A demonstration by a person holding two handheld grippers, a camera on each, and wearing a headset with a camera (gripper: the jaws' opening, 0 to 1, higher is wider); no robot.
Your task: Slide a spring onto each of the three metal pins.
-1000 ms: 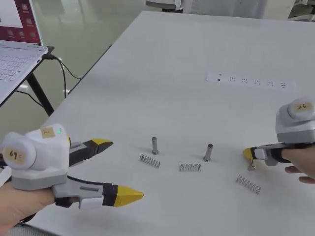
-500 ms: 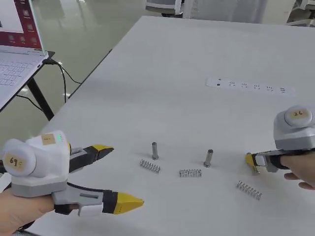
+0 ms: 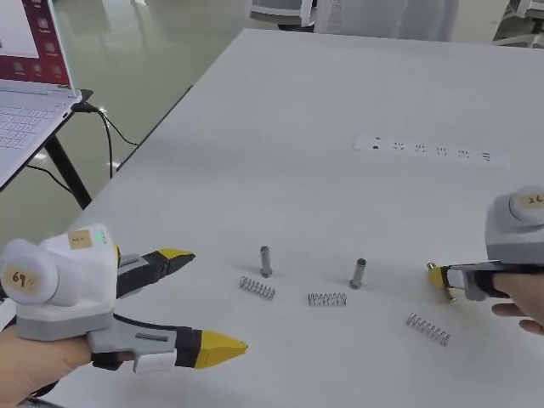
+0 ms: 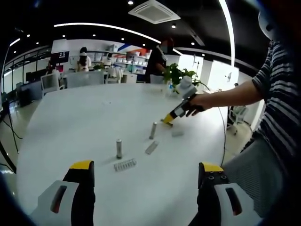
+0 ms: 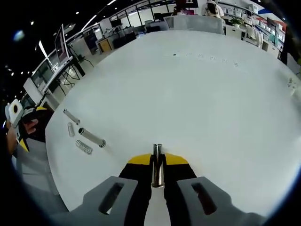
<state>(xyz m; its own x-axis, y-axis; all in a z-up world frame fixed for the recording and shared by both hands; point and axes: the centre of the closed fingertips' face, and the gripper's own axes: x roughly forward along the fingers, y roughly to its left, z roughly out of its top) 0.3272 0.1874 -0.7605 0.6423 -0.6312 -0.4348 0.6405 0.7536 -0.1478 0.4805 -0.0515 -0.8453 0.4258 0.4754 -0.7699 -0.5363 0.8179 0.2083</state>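
Power strip [image 3: 422, 151] lies beyond pins [image 3: 266, 260] — laptop [image 3: 25, 93] (open) aside.

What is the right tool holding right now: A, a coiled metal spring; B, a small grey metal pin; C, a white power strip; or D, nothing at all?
B: in the right gripper view, the right tool is shut on a small grey metal pin, whose end sticks out between the yellow tips.

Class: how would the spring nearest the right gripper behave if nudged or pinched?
Lying on its side, the spring would probably roll on the smooth table. Its thin open coils look light and likely squash when pinched.
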